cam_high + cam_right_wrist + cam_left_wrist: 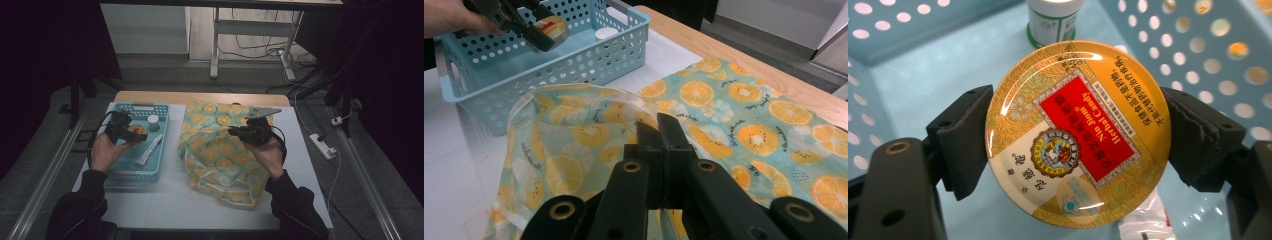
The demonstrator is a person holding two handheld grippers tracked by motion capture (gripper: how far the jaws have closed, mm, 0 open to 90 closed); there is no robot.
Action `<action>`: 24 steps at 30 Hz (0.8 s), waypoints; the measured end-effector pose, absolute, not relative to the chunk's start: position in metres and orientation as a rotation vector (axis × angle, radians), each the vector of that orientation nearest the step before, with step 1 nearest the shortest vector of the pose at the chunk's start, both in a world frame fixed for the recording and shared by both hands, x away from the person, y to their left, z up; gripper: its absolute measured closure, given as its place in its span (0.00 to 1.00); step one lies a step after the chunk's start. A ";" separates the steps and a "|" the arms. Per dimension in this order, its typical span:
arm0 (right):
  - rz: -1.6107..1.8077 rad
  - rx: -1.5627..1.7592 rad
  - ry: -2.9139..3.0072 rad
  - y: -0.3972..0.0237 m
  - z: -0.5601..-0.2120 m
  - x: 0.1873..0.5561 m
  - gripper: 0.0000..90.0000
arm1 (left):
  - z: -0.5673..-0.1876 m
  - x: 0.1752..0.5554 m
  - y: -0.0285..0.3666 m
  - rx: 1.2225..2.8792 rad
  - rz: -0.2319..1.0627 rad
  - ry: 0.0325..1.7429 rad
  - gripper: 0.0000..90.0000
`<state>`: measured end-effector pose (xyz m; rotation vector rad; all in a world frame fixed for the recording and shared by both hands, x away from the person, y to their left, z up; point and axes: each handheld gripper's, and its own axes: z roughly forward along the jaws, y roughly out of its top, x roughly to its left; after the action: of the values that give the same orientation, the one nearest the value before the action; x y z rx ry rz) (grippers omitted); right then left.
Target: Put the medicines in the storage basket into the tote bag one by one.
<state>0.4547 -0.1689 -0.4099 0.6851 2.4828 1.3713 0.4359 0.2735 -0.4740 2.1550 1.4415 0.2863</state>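
Above the blue basket (131,172), the left gripper (1075,132) clamps a candy tin (1077,132); beside it, the right gripper (659,125) pinches the fruit-print bag (574,120) open (tin probably goes in next).

a round yellow candy tin (1077,132) sits clamped between two black jaws. behind it, a white bottle (1054,21) stands in a blue basket (1208,45).

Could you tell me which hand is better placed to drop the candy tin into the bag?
Left: its claw already grips the tin above the basket, while the right claw pinches the bag's rim.
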 end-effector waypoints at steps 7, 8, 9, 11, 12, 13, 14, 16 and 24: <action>1.373 0.697 2.480 -0.169 -0.410 0.456 1.00 | -0.463 0.429 0.269 2.140 0.277 1.381 0.23; 1.373 0.699 2.481 -0.170 -0.410 0.456 1.00 | -0.461 0.428 0.268 2.140 0.277 1.375 0.23; 1.374 0.699 2.480 -0.170 -0.411 0.456 1.00 | -0.460 0.427 0.267 2.143 0.281 1.370 0.23; 1.373 0.699 2.481 -0.170 -0.411 0.456 1.00 | -0.458 0.425 0.265 2.144 0.272 1.352 0.23; 1.374 0.700 2.480 -0.170 -0.411 0.456 1.00 | -0.457 0.424 0.263 2.141 0.268 1.347 0.23; 1.372 0.701 2.481 -0.170 -0.410 0.456 1.00 | -0.455 0.423 0.262 2.146 0.270 1.336 0.23; 1.373 0.701 2.480 -0.170 -0.410 0.456 1.00 | -0.454 0.422 0.261 2.144 0.269 1.327 0.23; 1.376 0.702 2.479 -0.170 -0.410 0.456 1.00 | -0.452 0.420 0.257 2.141 0.263 1.307 0.23; 1.379 0.701 2.484 -0.170 -0.409 0.455 1.00 | -0.443 0.411 0.239 2.153 0.269 1.228 0.23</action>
<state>0.4553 -0.1705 -0.4091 0.7008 2.4839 1.3794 0.4114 0.2392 -0.4434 2.1532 1.2282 0.2690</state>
